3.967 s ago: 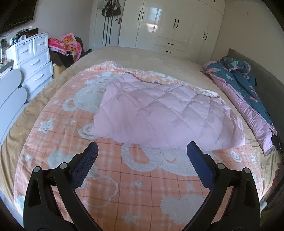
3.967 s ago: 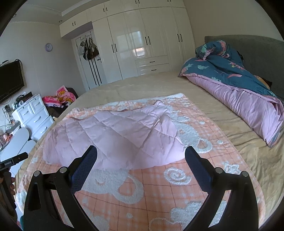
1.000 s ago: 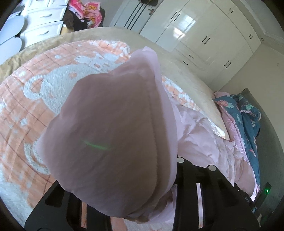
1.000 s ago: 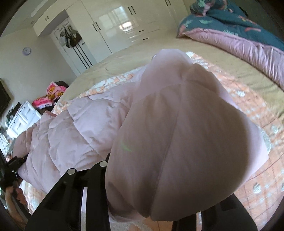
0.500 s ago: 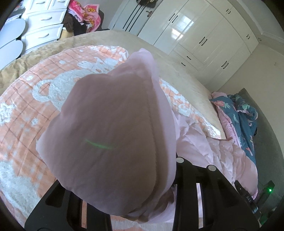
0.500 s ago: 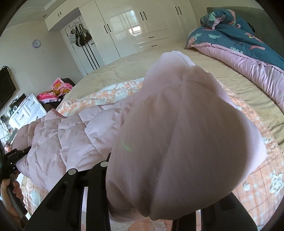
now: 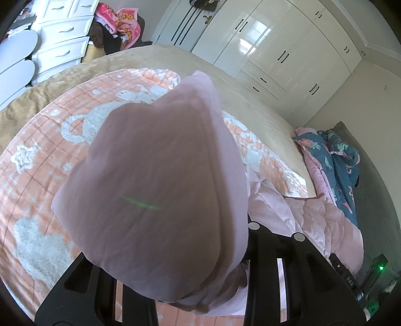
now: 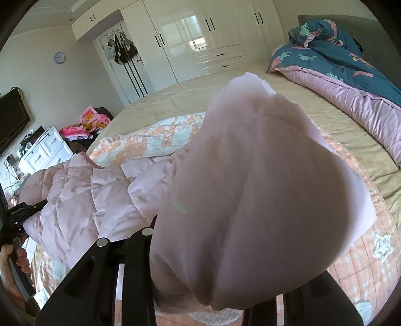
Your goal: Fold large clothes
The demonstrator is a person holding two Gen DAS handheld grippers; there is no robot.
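Note:
A pale pink quilted garment point(image 7: 160, 190) bulges in front of the left wrist camera, and my left gripper point(image 7: 200, 286) is shut on its edge and holds it above the bed. The rest of it trails to the right point(image 7: 313, 218). My right gripper point(image 8: 208, 288) is shut on the other end of the garment point(image 8: 250, 200), which fills that view; the quilted body point(image 8: 82, 198) sags to the left between the two grippers. The fingertips of both are hidden by cloth. The left gripper's handle and hand show at the right wrist view's left edge point(image 8: 15, 225).
An orange checked blanket point(image 7: 37, 180) with white bear shapes covers the tan bed point(image 8: 190, 100). A rolled blue and pink duvet point(image 8: 351, 82) lies at the headboard side. White wardrobes point(image 8: 200, 42), a white dresser point(image 7: 60, 47) and a heap of clothes point(image 7: 120, 20) stand beyond.
Four seconds ago both grippers were open over the flat garment. Since one second ago both hold it; the garment has risen and both views have tilted up towards the wardrobes.

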